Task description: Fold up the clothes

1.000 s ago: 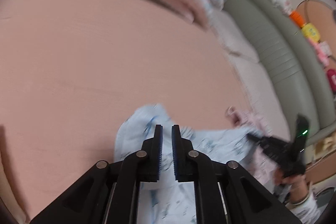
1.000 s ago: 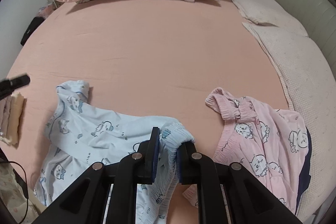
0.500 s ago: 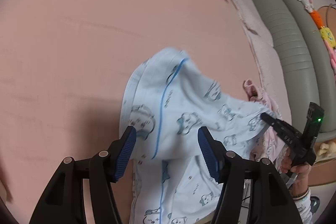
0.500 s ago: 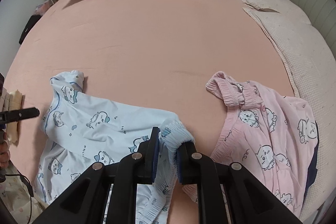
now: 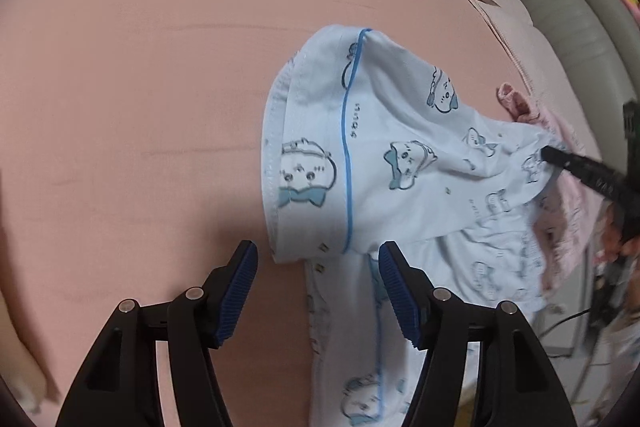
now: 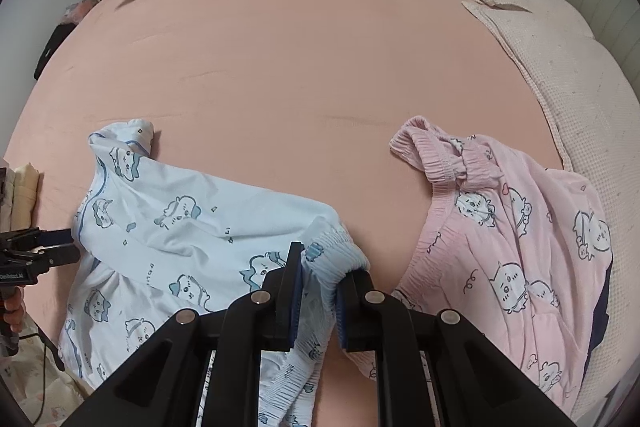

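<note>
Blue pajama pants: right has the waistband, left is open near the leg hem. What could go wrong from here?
1. The left gripper is open around the blue pajama pants hem, which is doubled over; closing may catch only one layer.
2. The right gripper pinches bunched waistband elastic, which could slip under pull.
3. The pink pajama pants lie close and could get dragged.

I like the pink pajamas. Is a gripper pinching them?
No, the right gripper pinches the blue pajamas; the pink pajamas lie untouched.

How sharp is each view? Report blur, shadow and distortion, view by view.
Left wrist view: the blue pajama pants print is crisp at centre, the right edge around the right claw smears, and a soft shadow lies ahead of the open left claw. Right wrist view: sharp, evenly lit, the bed sheet bulging with fisheye curve.
</note>
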`<state>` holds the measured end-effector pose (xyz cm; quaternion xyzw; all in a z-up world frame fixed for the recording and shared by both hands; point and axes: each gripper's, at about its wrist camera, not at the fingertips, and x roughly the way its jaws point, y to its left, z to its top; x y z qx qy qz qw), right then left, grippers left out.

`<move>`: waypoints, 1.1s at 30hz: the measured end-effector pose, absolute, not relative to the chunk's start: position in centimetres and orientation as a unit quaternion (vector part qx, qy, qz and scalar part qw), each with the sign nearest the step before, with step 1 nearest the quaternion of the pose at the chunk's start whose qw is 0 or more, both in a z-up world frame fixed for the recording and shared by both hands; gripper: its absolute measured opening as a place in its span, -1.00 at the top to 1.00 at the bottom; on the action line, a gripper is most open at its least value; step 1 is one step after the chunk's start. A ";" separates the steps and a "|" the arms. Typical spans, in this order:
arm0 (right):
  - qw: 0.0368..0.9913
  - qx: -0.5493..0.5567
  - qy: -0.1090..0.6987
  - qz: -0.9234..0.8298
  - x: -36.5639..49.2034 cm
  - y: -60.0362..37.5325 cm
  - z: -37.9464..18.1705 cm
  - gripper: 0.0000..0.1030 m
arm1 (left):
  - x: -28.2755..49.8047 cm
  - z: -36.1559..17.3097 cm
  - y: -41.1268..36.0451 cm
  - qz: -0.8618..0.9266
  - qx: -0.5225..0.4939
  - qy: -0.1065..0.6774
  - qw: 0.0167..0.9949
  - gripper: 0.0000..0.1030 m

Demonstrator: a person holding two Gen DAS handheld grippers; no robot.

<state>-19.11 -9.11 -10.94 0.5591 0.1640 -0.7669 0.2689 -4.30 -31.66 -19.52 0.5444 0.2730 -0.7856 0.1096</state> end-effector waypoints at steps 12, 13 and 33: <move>0.274 0.573 0.136 -0.760 -19.0 -7.6 -12.0 -0.17 | -5.7 -20.3 -25.3 -0.846 0.523 0.055 0.091 0.26; 0.276 0.569 0.136 -0.762 -18.8 -7.4 -11.9 -0.17 | -5.7 -20.3 -25.6 -0.846 0.523 0.056 0.093 0.29; 0.301 0.409 0.419 -0.753 -11.6 -9.9 -14.0 -0.18 | -5.8 -18.9 -25.0 -0.844 0.520 0.032 0.126 0.59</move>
